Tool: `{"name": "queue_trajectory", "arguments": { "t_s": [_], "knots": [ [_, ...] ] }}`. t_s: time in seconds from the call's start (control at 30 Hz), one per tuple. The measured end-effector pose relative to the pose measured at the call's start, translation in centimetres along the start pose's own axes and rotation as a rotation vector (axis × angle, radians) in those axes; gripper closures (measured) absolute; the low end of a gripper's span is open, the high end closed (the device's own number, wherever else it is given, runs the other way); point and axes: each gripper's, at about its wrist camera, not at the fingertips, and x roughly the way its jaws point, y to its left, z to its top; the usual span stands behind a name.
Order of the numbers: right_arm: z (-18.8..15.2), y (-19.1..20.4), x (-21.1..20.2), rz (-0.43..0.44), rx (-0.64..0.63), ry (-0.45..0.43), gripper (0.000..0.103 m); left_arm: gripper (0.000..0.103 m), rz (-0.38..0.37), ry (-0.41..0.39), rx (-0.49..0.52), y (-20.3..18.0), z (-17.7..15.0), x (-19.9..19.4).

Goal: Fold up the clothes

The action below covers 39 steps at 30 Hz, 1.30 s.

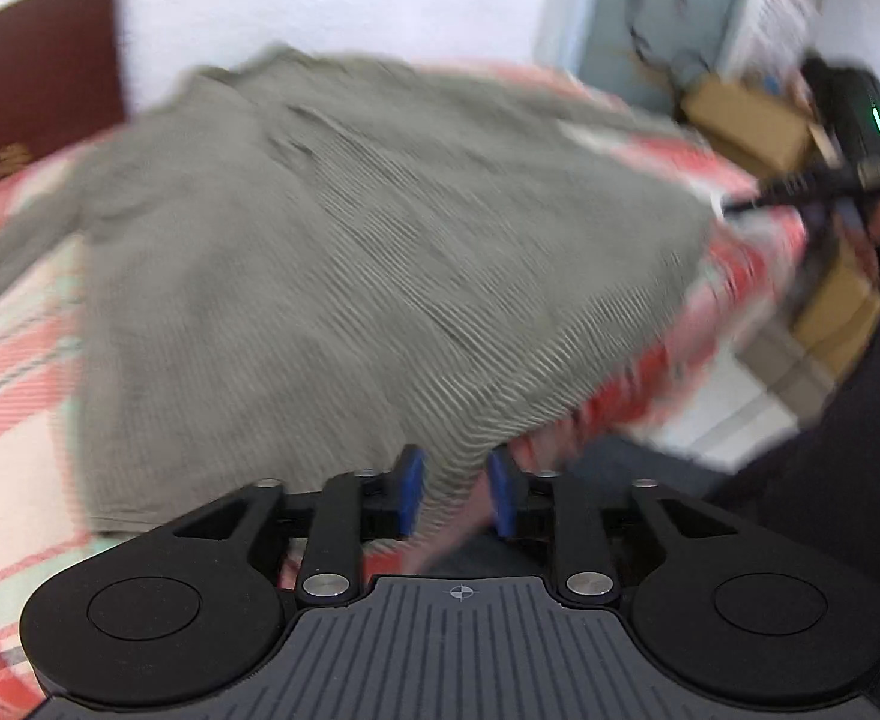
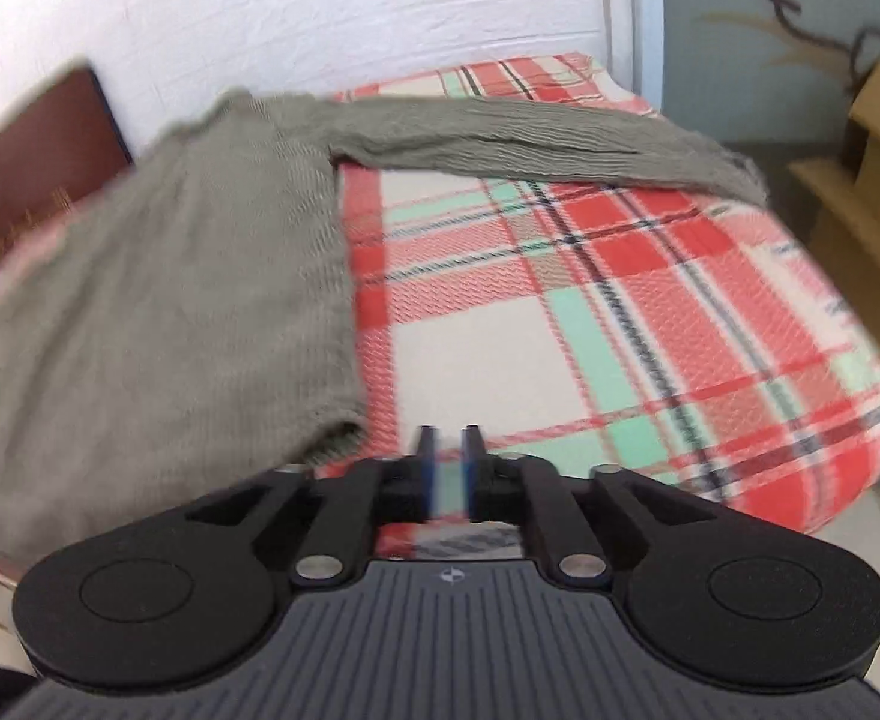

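A grey-green ribbed sweater (image 1: 344, 252) lies spread over a bed with a red, white and mint plaid cover (image 1: 14, 396). My left gripper (image 1: 455, 492) hovers at the sweater's near hem. Its blue pads (image 1: 410, 489) stand apart, and the hem edge shows in the gap without being pinched. In the right wrist view the sweater body (image 2: 158, 300) fills the left side and one sleeve (image 2: 548, 144) stretches across the plaid cover (image 2: 650, 312) to the right. My right gripper (image 2: 447, 468) is just right of the hem corner, slightly open, with only plaid showing between its pads. The right gripper (image 1: 752, 198) also appears blurred at the far right of the left wrist view.
A dark brown headboard (image 1: 38, 78) (image 2: 32, 144) stands against the white wall on the left. Cardboard boxes (image 1: 746, 120) (image 2: 878, 168) sit on the floor past the bed's right edge. A person's dark clothing (image 1: 860, 450) fills the lower right of the left wrist view.
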Motion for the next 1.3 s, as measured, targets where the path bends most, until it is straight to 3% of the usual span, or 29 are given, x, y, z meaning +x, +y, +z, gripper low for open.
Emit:
{"name": "queue_trajectory", "arguments": {
  "t_s": [0.03, 0.13, 0.27, 0.4, 0.5, 0.57, 0.6, 0.63, 0.67, 0.7, 0.73, 0.8, 0.97, 1.03, 1.07, 1.1, 1.13, 1.17, 1.23, 1.3],
  "knots": [
    [0.1, -0.2, 0.0, 0.032, 0.040, -0.014, 0.048, 0.038, 0.039, -0.041, -0.039, 0.8, 0.1, -0.7],
    [0.8, -0.5, 0.8, 0.106, 0.106, -0.037, 0.048, 0.037, 0.188, -0.123, -0.191, 3.8, 0.0, -2.1],
    [1.0, -0.6, 2.4, 0.108, 0.054, -0.041, 0.046, 0.033, 0.320, -0.168, -0.450, 8.7, -1.3, -2.6],
    [0.5, -0.6, 2.8, 0.144, 0.008, -0.046, 0.044, 0.033, 0.336, -0.138, -0.591, 11.5, -2.9, -1.8],
    [0.1, -0.6, 3.2, 0.210, 0.028, -0.049, 0.044, 0.031, 0.341, -0.137, -0.590, 12.1, -3.1, -0.9],
    [0.0, -0.6, 3.7, 0.263, 0.068, -0.046, 0.052, 0.030, 0.326, -0.140, -0.570, 11.9, -2.6, -0.3],
    [0.0, -0.7, 4.0, 0.290, 0.096, -0.026, 0.065, 0.031, 0.310, -0.138, -0.557, 11.6, -2.3, -0.1],
    [0.1, -0.8, 4.3, 0.318, 0.124, -0.003, 0.091, 0.033, 0.295, -0.134, -0.541, 11.4, -2.1, 0.1],
    [0.0, -0.9, 4.5, 0.341, 0.153, 0.027, 0.098, 0.041, 0.282, -0.129, -0.521, 11.1, -1.9, 0.4],
    [0.0, -0.9, 4.3, 0.352, 0.174, 0.030, 0.098, 0.077, 0.269, -0.123, -0.502, 10.9, -1.7, 0.6],
    [0.0, -1.0, 3.6, 0.362, 0.187, 0.014, 0.098, 0.093, 0.261, -0.116, -0.485, 10.6, -1.5, 0.8],
    [0.2, -1.4, 2.0, 0.387, 0.222, -0.022, 0.098, 0.098, 0.269, -0.115, -0.445, 10.0, -1.2, 0.6],
    [0.2, -1.7, 1.9, 0.246, 0.195, -0.001, 0.098, 0.099, 0.292, -0.077, -0.405, 10.0, -1.6, 0.7],
    [-0.3, -1.6, 2.8, 0.233, 0.199, 0.013, 0.094, 0.094, 0.294, -0.072, -0.409, 10.0, -1.9, 0.7],
    [-0.5, -1.7, 2.8, 0.243, 0.209, 0.004, 0.093, 0.086, 0.293, -0.075, -0.410, 9.9, -2.1, 0.4],
    [-0.7, -1.8, 2.6, 0.254, 0.218, -0.006, 0.084, 0.074, 0.292, -0.078, -0.412, 9.9, -2.2, 0.2],
    [-0.8, -1.9, 2.5, 0.264, 0.227, -0.016, 0.072, 0.067, 0.289, -0.082, -0.414, 9.8, -2.3, 0.0],
    [-1.0, -2.1, 2.3, 0.277, 0.239, -0.021, 0.067, 0.063, 0.284, -0.089, -0.417, 9.8, -2.4, -0.2],
    [-1.1, -2.5, 1.8, 0.269, 0.247, -0.030, 0.061, 0.042, 0.260, -0.112, -0.442, 10.0, -2.5, -0.5],
    [-0.7, -2.7, 1.5, 0.231, 0.242, -0.056, 0.058, 0.042, 0.222, -0.133, -0.484, 10.2, -2.4, -0.4]
  ]
}}
